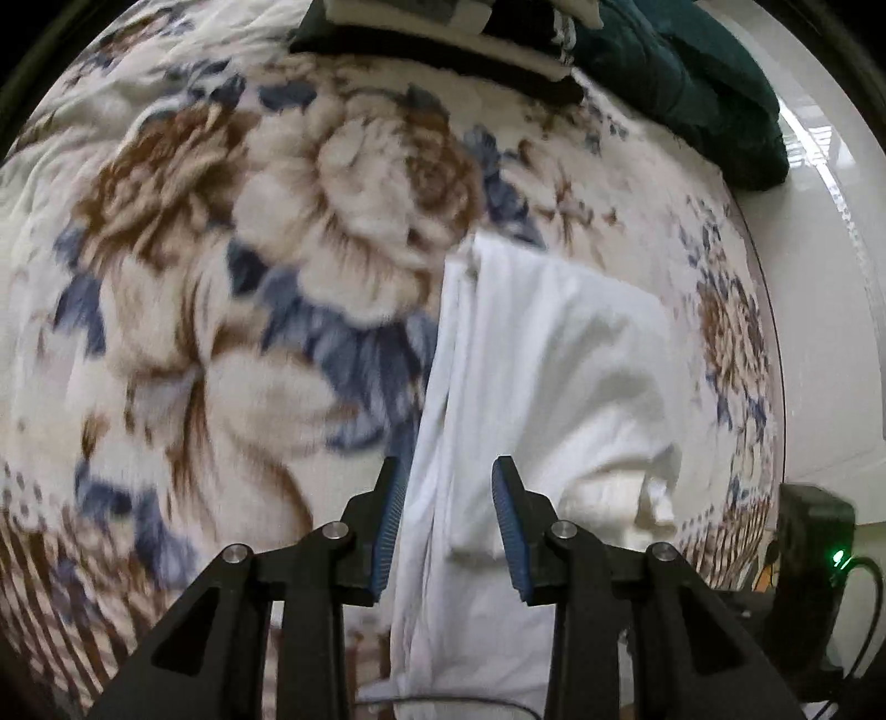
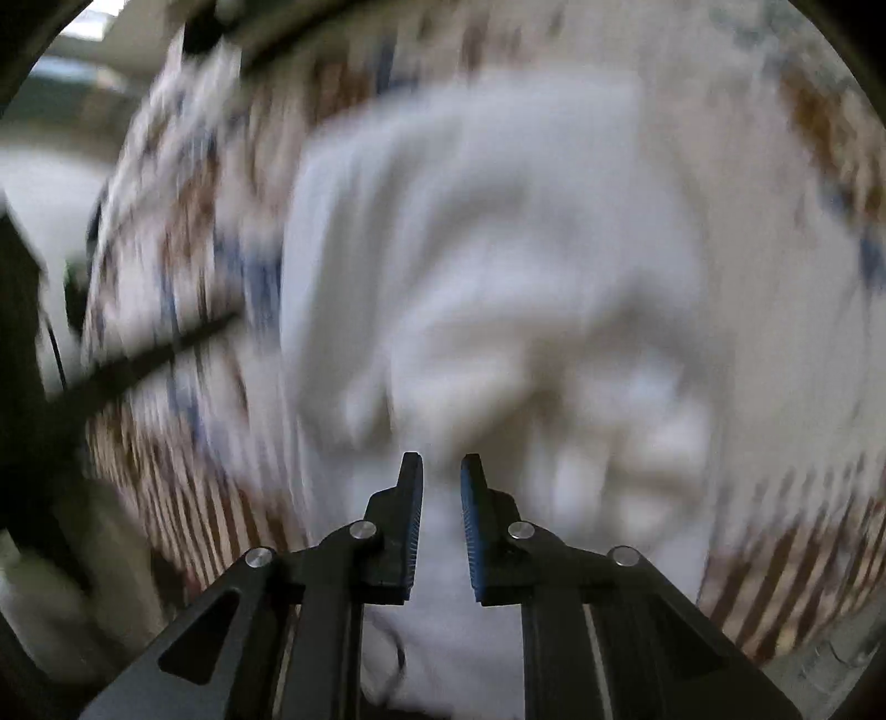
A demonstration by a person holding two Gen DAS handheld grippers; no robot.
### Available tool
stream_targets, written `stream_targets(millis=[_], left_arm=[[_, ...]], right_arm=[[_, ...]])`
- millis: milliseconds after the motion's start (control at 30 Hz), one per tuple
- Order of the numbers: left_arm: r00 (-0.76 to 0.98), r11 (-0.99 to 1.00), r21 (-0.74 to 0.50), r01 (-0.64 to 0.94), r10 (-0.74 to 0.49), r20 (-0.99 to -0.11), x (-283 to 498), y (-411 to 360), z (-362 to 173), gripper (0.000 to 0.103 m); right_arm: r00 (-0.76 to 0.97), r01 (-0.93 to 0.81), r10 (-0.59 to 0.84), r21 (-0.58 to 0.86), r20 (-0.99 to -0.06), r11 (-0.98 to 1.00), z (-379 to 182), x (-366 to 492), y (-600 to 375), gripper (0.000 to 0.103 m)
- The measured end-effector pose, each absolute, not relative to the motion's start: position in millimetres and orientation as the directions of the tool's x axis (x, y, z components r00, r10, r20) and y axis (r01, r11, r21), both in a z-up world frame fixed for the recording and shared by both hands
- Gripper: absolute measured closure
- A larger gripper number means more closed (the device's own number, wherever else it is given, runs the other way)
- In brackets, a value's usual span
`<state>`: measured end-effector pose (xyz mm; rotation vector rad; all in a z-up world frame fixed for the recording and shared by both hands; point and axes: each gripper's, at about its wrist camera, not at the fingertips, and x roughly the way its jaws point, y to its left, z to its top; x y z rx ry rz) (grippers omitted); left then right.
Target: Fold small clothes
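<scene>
Lying on floral blanket [image 1: 221, 277]: white garment [image 1: 542, 354] | folded stack [image 1: 443, 50] beyond | both tools apparently apart, empty

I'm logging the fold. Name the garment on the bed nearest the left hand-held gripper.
The white garment, lying loose on the floral blanket just ahead of the open left hand-held gripper. The dark green garment lies far off at the bed's edge.

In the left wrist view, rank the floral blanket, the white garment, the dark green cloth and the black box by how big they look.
1. Floral blanket
2. White garment
3. Dark green cloth, partly cut off at the frame's top
4. Black box, smallest although near the camera
</scene>
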<state>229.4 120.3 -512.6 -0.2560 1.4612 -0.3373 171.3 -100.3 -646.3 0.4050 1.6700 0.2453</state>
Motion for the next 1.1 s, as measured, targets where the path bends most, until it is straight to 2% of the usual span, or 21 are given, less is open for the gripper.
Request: stream_targets(millis=[100, 233, 400, 500, 600, 700, 833, 1033, 1067, 1100], left_arm=[[0.01, 0.902, -0.431, -0.029, -0.431, -0.902, 213.7, 117.3, -519.6, 0.073], [-0.011, 0.83, -0.54, -0.139, -0.547, -0.837, 205.1, 99.3, -520.7, 0.073], [0.015, 0.597, -0.685, -0.417, -0.749, -0.663, 210.2, 72.8, -543.0, 0.073], [0.039, 0.483, -0.666, -0.568, -0.793, -0.608, 210.3, 63.2, -566.0, 0.073], [0.045, 0.477, -0.618, -0.625, -0.768, -0.639, 207.2, 56.1, -579.3, 0.076], [0.068, 0.52, -0.594, -0.614, -0.715, -0.696, 202.2, 54.6, -576.8, 0.1], [0.092, 0.599, -0.59, -0.542, -0.656, -0.749, 189.7, 54.6, -554.7, 0.101], [0.088, 0.641, -0.559, -0.526, -0.613, -0.785, 162.4, 59.9, -550.6, 0.101], [0.084, 0.646, -0.553, -0.527, -0.607, -0.79, 158.1, 62.1, -553.4, 0.101], [0.08, 0.657, -0.543, -0.523, -0.597, -0.798, 155.3, 63.5, -555.0, 0.101]], right_arm=[[-0.07, 0.191, 0.426, 0.407, -0.902, 0.893, -635.0, 153.2, -120.7, 0.088], [0.09, 0.358, 0.405, 0.409, -0.91, 0.839, -612.3, 151.9, -177.5, 0.084], [0.164, 0.495, 0.432, 0.453, -0.887, 0.742, -621.4, 159.3, -222.7, 0.083], [0.186, 0.514, 0.426, 0.457, -0.885, 0.726, -623.4, 157.8, -235.5, 0.083], [0.199, 0.518, 0.433, 0.469, -0.879, 0.715, -624.5, 146.6, -239.1, 0.083], [0.198, 0.516, 0.438, 0.473, -0.877, 0.714, -626.8, 141.7, -239.8, 0.083], [0.197, 0.492, 0.454, 0.488, -0.869, 0.721, -623.9, 137.4, -240.1, 0.083], [0.189, 0.468, 0.475, 0.504, -0.859, 0.726, -624.8, 143.9, -239.3, 0.083], [0.184, 0.468, 0.478, 0.504, -0.859, 0.726, -626.7, 146.3, -238.6, 0.081], [0.181, 0.47, 0.482, 0.506, -0.857, 0.723, -629.0, 149.5, -238.6, 0.075]])
